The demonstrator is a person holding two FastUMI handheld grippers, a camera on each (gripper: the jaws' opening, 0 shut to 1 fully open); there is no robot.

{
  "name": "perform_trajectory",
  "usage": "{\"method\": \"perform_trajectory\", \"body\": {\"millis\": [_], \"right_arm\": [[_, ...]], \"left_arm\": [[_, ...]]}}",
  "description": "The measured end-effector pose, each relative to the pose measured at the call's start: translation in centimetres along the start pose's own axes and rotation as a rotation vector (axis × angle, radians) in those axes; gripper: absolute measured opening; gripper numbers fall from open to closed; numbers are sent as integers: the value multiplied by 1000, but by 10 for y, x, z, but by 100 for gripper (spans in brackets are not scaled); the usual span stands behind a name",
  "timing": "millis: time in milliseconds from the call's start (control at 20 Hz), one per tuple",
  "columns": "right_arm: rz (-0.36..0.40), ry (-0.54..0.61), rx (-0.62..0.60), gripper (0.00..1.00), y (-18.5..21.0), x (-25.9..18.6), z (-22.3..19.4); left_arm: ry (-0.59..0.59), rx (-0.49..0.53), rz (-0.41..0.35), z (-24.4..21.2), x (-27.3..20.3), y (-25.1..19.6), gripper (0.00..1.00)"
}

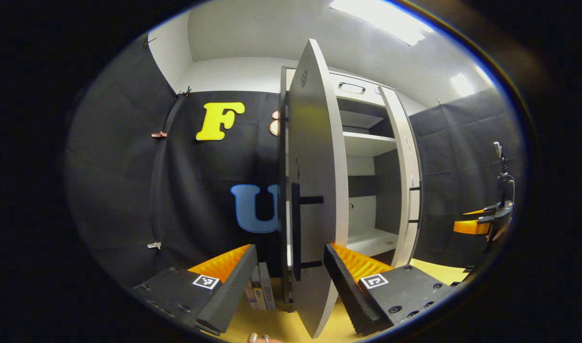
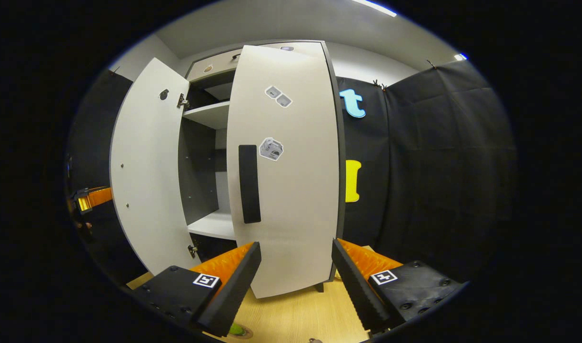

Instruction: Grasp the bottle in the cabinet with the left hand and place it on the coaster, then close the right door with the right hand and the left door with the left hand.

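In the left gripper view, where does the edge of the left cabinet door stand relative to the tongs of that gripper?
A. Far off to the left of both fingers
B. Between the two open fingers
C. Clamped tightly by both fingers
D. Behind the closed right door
B: the pale grey left cabinet door with its black bar handle stands edge-on in the gap of the left tongs, whose fingers are spread apart and not pressing on it.

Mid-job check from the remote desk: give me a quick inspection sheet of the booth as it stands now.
Surface: light wooden table.
Job's things: cabinet shelves bare; left door wide open, edge-on between the left gripper's fingers; right door mostly closed; green thing on a round mat at the table's near edge.
Clutter: small boxes beside the cabinet.
Grippers: left gripper open; right gripper open, empty.
Cables: nothing seen.
Surroundings: black cloth wall, ceiling lights.
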State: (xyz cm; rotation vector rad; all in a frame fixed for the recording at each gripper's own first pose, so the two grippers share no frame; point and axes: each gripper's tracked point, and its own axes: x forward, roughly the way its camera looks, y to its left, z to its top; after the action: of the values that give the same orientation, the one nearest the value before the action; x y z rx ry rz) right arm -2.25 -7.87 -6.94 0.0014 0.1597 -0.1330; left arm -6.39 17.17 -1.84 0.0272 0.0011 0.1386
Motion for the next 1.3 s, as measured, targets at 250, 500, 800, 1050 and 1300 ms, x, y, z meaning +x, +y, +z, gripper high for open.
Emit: {"method": "perform_trajectory", "body": {"millis": [250,500,800,1050,1300], "right_arm": [[-26,-8,2,99,-11,-13,5],[-64,-17,-7,99,-30,-29,10],[-110,-25,7,99,-46,-49,14],[-133,-23,26,99,-59,-54,14],[-123,-17,24,99,-60,-54,13]], "left_arm": [[-16,-15,-99,-5,15,-53,92],[-20,-19,-159,-12,48,-93,92],[-41,-32,-247,-10,73,-148,95],[-29,-56,-280,-15,67,-169,95],[-11,-44,-266,-17,59,-169,95]]}}
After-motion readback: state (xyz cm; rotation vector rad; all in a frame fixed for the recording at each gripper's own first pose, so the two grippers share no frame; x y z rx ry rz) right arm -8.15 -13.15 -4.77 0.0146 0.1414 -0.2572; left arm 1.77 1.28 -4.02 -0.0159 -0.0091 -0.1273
